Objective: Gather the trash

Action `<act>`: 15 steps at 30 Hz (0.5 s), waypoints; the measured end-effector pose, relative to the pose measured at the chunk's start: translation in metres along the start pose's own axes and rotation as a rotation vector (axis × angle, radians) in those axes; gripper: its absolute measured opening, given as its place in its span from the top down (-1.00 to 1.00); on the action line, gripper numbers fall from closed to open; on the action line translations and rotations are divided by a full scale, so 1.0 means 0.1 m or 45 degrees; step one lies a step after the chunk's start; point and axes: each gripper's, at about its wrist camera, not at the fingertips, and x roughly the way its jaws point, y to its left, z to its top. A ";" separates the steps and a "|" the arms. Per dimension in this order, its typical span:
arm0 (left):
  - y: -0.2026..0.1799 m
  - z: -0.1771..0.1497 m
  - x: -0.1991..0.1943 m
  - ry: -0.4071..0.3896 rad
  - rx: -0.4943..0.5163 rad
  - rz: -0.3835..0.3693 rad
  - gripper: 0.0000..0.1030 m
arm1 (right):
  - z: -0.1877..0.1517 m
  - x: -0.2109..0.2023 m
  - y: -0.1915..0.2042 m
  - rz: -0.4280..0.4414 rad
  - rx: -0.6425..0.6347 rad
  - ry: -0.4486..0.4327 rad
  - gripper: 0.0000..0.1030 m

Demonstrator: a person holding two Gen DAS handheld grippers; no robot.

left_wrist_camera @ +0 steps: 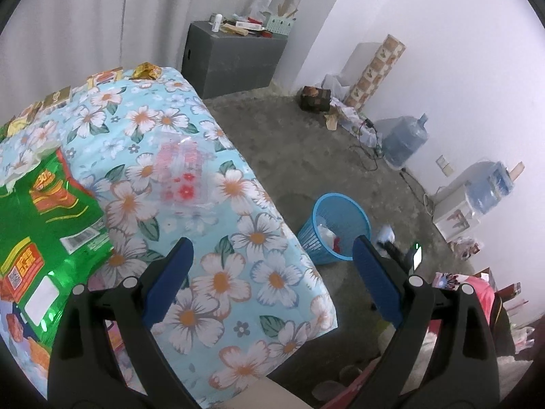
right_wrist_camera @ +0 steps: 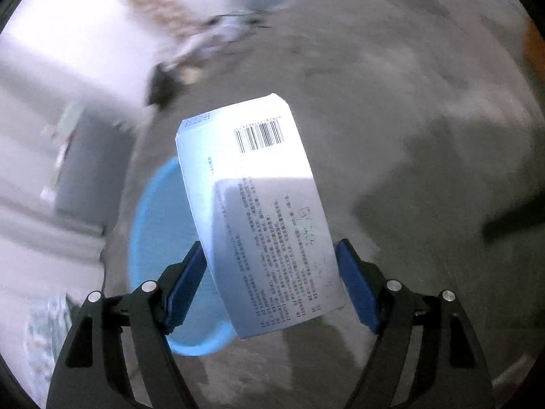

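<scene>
While the flat white-and-pale-blue printed carton with a barcode [right_wrist_camera: 259,211] sits between the blue pads of the right claw [right_wrist_camera: 270,284], the step in hand looks like the carry to the bin. The left pad touches the carton's edge; the right pad appears just clear of it, so I cannot tell whether the grip is firm or already let go. Directly behind and below the carton is the round blue plastic mesh waste basket [right_wrist_camera: 153,238], on the grey concrete floor [right_wrist_camera: 408,136]. The background is motion-blurred.

Judgement: next move calls for centring the carton over the basket mouth, then spreading the pads; the carton is long and tilted, so it could catch the rim or fall outside.

The left claw [left_wrist_camera: 272,272] is spread wide and holds nothing, hovering over the corner of the table covered in light-blue floral cloth [left_wrist_camera: 238,272]. More trash lies there: a green foil snack bag [left_wrist_camera: 44,225] and a clear plastic wrapper with red print [left_wrist_camera: 184,177]. The left view shows the basket [left_wrist_camera: 335,228] already holding scraps, beside the table corner. Water jugs [left_wrist_camera: 405,143] and a grey cabinet [left_wrist_camera: 235,61] stand well apart, by the wall.
</scene>
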 end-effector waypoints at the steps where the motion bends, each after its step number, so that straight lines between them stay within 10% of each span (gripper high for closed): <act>1: 0.03 -0.01 -0.02 -0.004 -0.003 -0.001 -0.75 | 0.02 0.01 0.17 -0.012 -0.050 0.007 -0.47; 8: 0.31 -0.12 -0.26 -0.066 -0.032 -0.015 -0.75 | -0.07 0.27 0.89 -0.233 -0.158 0.111 -0.62; 15: 0.68 -0.15 -0.48 -0.137 -0.069 -0.031 -0.75 | -0.27 0.07 1.04 -0.203 -0.170 0.097 -0.69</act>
